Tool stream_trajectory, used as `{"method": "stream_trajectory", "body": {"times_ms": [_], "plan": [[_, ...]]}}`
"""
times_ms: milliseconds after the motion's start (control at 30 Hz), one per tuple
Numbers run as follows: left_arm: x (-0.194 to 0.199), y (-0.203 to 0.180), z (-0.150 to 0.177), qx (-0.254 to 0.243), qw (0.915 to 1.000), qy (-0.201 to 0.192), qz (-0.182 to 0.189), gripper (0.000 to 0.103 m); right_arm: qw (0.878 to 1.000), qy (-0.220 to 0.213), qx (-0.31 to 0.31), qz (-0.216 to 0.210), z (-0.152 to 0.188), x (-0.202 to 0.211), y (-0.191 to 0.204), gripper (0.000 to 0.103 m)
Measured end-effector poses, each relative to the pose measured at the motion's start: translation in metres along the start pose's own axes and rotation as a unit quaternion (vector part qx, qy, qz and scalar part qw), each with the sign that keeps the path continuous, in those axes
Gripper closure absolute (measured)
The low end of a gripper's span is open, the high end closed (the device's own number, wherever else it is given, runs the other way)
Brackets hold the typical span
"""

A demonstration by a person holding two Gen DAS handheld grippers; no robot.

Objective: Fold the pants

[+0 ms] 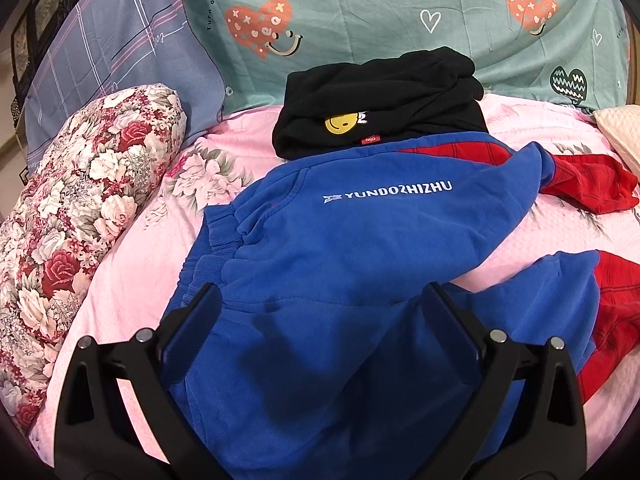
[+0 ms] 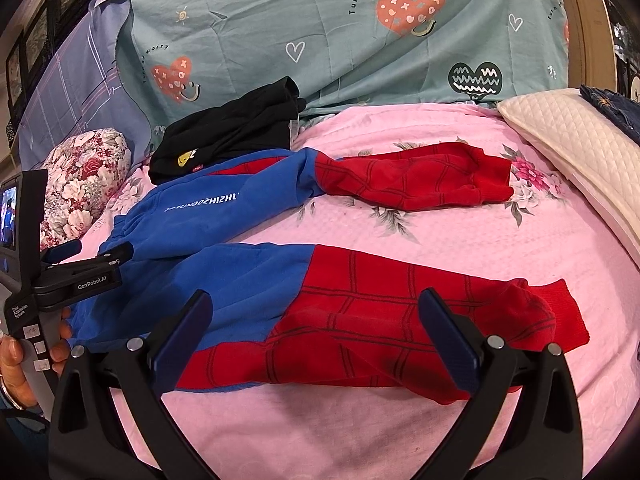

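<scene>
Both of my tongs stand wide open with nothing between their tips. Under the left tongs (image 1: 320, 300) is the blue upper part of the pants (image 1: 340, 240), near the waistband; under the right tongs (image 2: 316, 304) is the red lower half of the near leg (image 2: 400, 320). My left tongs also show in the right view (image 2: 104, 258), resting by the waistband with my hand (image 2: 24, 352) on the grip, though from that side I cannot tell how their tips stand.

As I judge it, the folding has hardly begun. The pants lie spread on the pink bedsheet (image 2: 400, 432), the two legs apart in a V, the far leg (image 2: 412, 176) running off toward the cream pillow (image 2: 580, 148). Neither leg is laid on the other, and the far leg is creased and rumpled near the knee. What is left: bring one leg over the other, smooth it, then fold across the length.

Around them: a black garment (image 1: 380, 100) already bundled at the head of the bed, touching or slightly overlapping the far blue edge, so it could catch when I move the far leg. A flowered bolster (image 1: 80, 200) lies to the left, well clear. Green heart-print bedding (image 1: 360, 8) stands behind.
</scene>
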State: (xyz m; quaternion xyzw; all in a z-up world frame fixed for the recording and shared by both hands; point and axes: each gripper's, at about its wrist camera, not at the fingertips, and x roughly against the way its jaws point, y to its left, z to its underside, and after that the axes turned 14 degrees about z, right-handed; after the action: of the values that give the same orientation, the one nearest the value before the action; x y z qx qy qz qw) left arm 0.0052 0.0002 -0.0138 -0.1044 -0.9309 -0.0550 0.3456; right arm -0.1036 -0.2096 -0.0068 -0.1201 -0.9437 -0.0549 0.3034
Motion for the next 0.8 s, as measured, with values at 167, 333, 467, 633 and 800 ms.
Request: {"method": "stream_trajectory", "body": {"times_ms": [167,333,467,633,800], "plan": [[0.0019,0.0024,0.0021,0.0,1.0,0.0,0.001,0.002,1.0,0.001,0.002,-0.001,-0.0002,0.0001,0.001,0.001],[0.001,0.0014,0.0017,-0.001,1.0,0.001,0.001,0.002,1.0,0.0,0.003,-0.001,-0.0001,0.0004,0.0013,0.001],[-0.0004,-0.0012,-0.0013,-0.001,1.0,0.001,0.0,0.002,1.0,-0.001,0.002,-0.001,-0.0002,0.0009,0.0014,0.001],[-0.0002,-0.0019,-0.0021,0.0,1.0,0.0,0.0,0.002,1.0,0.001,0.004,-0.001,-0.0004,-0.0001,0.0012,0.001],[-0.0015,-0.0014,-0.0016,-0.001,1.0,0.003,0.0,0.002,1.0,0.001,0.006,-0.002,-0.0001,-0.0002,0.0013,0.001]]}}
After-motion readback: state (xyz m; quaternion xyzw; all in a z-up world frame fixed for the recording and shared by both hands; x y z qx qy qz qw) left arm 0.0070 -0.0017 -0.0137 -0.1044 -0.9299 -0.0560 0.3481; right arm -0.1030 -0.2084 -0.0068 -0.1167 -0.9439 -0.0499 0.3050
